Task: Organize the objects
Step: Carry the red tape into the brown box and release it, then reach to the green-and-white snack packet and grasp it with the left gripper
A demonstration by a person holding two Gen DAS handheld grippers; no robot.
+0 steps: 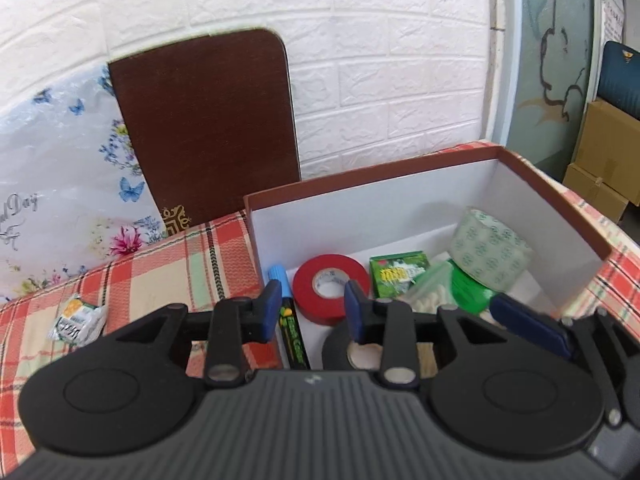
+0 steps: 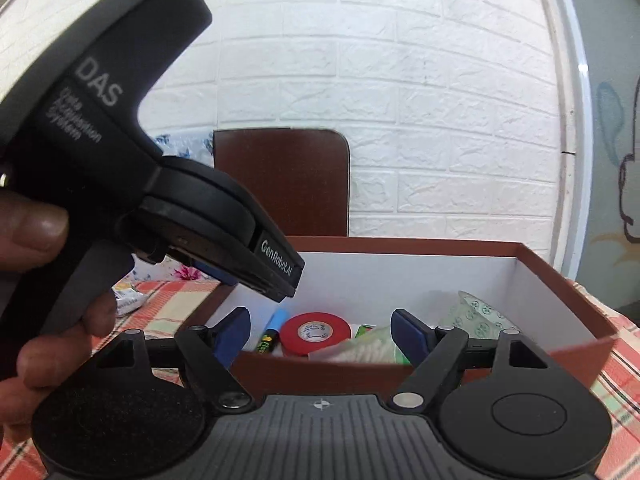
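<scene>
An open brown box (image 1: 400,168) with white inside walls sits on the plaid cloth. In it lie a red tape roll (image 1: 330,294), a blue-capped marker (image 1: 286,320), a green packet (image 1: 398,272), a clear patterned tape roll (image 1: 490,250), a black tape roll (image 1: 340,350) and a bag of white pieces (image 1: 430,298). My left gripper (image 1: 312,312) is open and empty over the box's near left corner. My right gripper (image 2: 322,334) is open and empty just before the box's front wall (image 2: 320,372). The red roll (image 2: 316,332) and marker (image 2: 274,330) show there too.
A small white-green packet (image 1: 76,320) lies on the cloth left of the box. A brown board (image 1: 204,124) and a floral bag (image 1: 60,184) lean on the white brick wall. Cardboard boxes (image 1: 604,160) stand at right. The left gripper's body (image 2: 120,184) fills the right view's left side.
</scene>
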